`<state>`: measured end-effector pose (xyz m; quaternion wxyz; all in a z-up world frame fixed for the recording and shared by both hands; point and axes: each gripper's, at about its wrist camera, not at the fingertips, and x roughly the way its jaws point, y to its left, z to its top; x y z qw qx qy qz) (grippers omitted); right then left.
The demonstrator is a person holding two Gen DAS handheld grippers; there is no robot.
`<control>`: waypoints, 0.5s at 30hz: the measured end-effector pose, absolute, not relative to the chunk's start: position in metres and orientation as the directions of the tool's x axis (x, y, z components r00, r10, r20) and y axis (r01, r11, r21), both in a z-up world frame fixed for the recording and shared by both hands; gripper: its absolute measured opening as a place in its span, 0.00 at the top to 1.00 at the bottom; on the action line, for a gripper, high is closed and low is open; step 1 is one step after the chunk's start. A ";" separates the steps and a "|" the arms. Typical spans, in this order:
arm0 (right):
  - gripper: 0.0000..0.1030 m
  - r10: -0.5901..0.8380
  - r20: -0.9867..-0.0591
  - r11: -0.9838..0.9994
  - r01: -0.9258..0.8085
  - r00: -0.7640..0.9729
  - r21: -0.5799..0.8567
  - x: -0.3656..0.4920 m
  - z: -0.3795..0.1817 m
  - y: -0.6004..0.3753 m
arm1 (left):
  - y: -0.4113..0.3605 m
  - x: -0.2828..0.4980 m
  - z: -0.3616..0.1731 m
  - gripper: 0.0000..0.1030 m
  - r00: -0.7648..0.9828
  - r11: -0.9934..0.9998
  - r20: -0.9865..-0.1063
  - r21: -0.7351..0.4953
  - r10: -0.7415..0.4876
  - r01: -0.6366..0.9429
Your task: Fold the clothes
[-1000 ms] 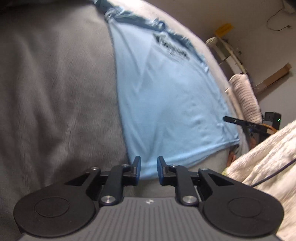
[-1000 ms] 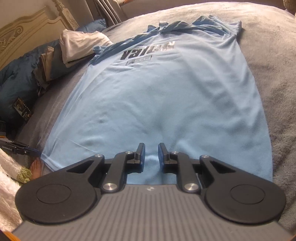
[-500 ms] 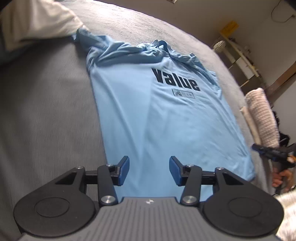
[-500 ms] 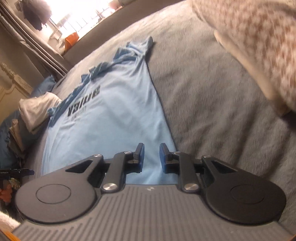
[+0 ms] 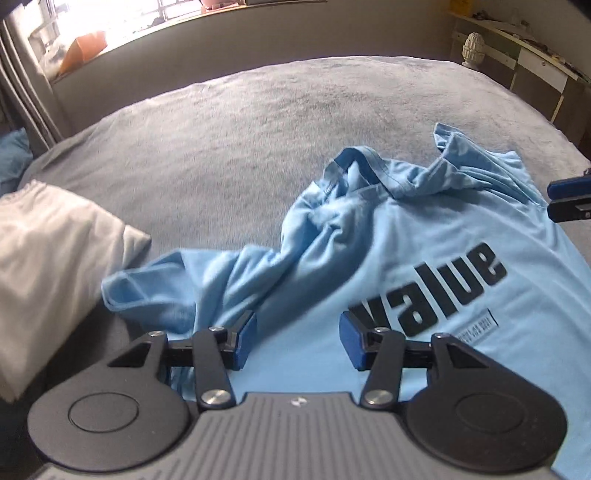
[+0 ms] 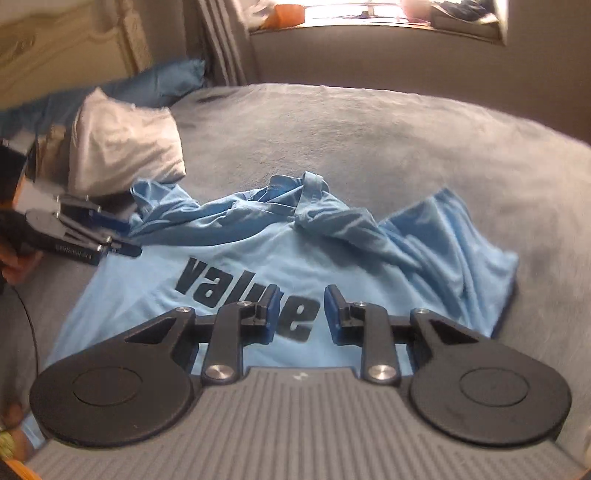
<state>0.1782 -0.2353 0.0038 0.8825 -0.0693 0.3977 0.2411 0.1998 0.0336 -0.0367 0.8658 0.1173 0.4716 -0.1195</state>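
Shirt: we saw the light blue T-shirt (image 5: 436, 236) spread on the grey bed cover (image 5: 258, 122), its printed word "value" (image 5: 439, 291) facing up and its collar and both sleeves rumpled at the far end.

Left gripper: our left gripper (image 5: 297, 341) hung over the shirt's chest with its blue pads parted about halfway; the jaws had just been opening, and nothing lay between them but the cloth below, which the pads did not pinch.

Left of those jaws: one crumpled sleeve (image 5: 155, 288), and beyond it a white folded cloth (image 5: 48, 266) on the cover.

Right gripper: our right gripper (image 6: 301, 314) hovered above the end of the printed word, the jaws a modest way apart after just opening, gripping nothing.

Right of those jaws: the other sleeve (image 6: 450, 243), bunched into folds.

Across the shirt: from the right wrist view we saw the left gripper at the shirt's left shoulder; from the left wrist view the right gripper's tips showed at the far right edge.

Background: a window (image 5: 110, 22) stood beyond the bed.
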 end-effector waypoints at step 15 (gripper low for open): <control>0.73 0.393 -0.657 0.619 -0.714 0.643 -0.328 0.254 -0.079 -0.183 | 0.049 0.267 -0.082 0.57 0.636 0.998 -0.768 -0.045 -0.068 0.053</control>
